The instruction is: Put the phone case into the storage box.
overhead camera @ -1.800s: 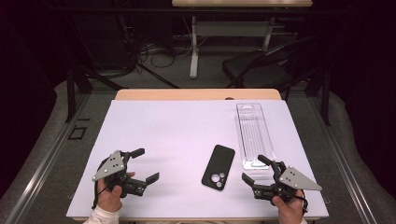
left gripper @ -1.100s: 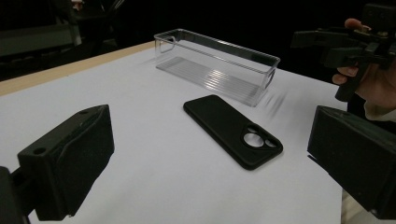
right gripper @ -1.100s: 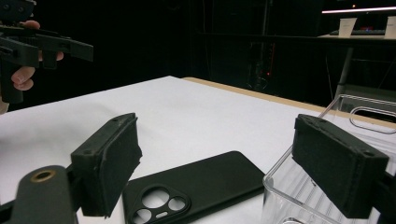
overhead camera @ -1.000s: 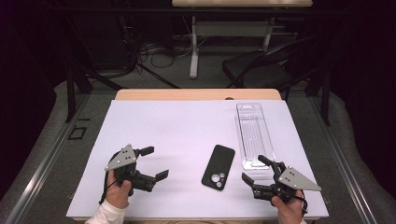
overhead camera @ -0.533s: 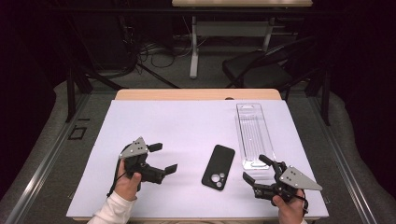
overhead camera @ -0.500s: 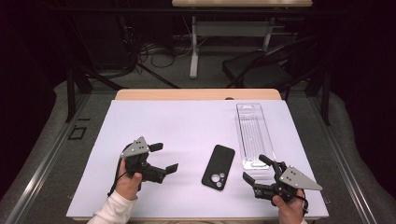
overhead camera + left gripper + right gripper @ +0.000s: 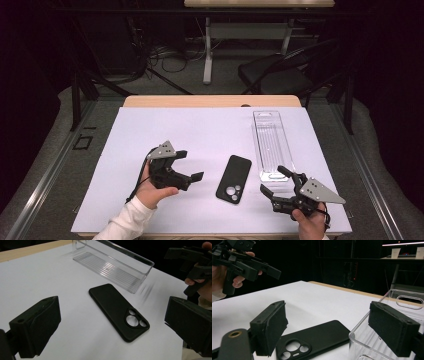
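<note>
A black phone [image 7: 234, 179] lies camera side up on the white sheet [image 7: 200, 130], its lens cluster at the near end. Just right of it stands an empty clear plastic tray [image 7: 270, 145]. My left gripper [image 7: 191, 164] hovers left of the phone, open, jaws pointing toward it. In the left gripper view the phone [image 7: 118, 311] lies ahead between the spread jaws, the tray [image 7: 113, 262] beyond. My right gripper [image 7: 272, 179] rests open near the front edge, right of the phone. In the right gripper view the phone [image 7: 317, 340] and the tray's corner [image 7: 362, 323] sit ahead of its jaws.
The white sheet covers a wooden table [image 7: 210, 101] whose back edge shows. A dark chair [image 7: 280, 75] and cables stand on the floor behind. Bare sheet stretches across the left and back of the table.
My left gripper has moved right and slightly away from the front edge, closing in on the phone. The right gripper, the phone and the tray have stayed where they were.
</note>
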`<state>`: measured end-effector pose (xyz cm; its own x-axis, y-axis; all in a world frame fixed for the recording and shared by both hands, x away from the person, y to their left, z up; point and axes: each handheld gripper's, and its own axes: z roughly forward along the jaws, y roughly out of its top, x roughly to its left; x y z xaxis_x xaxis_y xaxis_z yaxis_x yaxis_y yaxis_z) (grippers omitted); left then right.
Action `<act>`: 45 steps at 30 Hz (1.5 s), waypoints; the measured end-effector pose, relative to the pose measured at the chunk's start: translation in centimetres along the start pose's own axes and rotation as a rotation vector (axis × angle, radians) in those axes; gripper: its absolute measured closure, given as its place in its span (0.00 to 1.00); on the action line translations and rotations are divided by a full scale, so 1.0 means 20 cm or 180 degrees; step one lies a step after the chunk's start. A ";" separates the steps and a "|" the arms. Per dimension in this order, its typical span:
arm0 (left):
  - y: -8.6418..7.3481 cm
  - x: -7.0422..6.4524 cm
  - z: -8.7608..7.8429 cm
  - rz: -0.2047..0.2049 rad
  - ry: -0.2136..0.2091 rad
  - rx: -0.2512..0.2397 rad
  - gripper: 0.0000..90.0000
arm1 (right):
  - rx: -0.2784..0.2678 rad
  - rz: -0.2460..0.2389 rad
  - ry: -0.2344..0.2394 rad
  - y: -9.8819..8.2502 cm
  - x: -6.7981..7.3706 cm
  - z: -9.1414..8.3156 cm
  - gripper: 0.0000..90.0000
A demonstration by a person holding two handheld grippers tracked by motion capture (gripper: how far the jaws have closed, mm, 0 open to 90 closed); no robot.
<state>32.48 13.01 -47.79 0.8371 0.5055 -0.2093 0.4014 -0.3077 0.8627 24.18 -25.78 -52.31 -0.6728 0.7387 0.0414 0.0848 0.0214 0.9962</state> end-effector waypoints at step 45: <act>-0.06 -0.17 0.50 0.0018 -0.0133 0.0435 0.92 | 0.0053 0.0018 0.0063 -0.01 0.01 0.01 0.16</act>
<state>32.90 3.58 -52.74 0.8531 0.4702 -0.2262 0.4412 -0.4188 0.7937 24.22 -25.55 -52.45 -0.6866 0.7254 0.0486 0.1007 0.0286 0.9945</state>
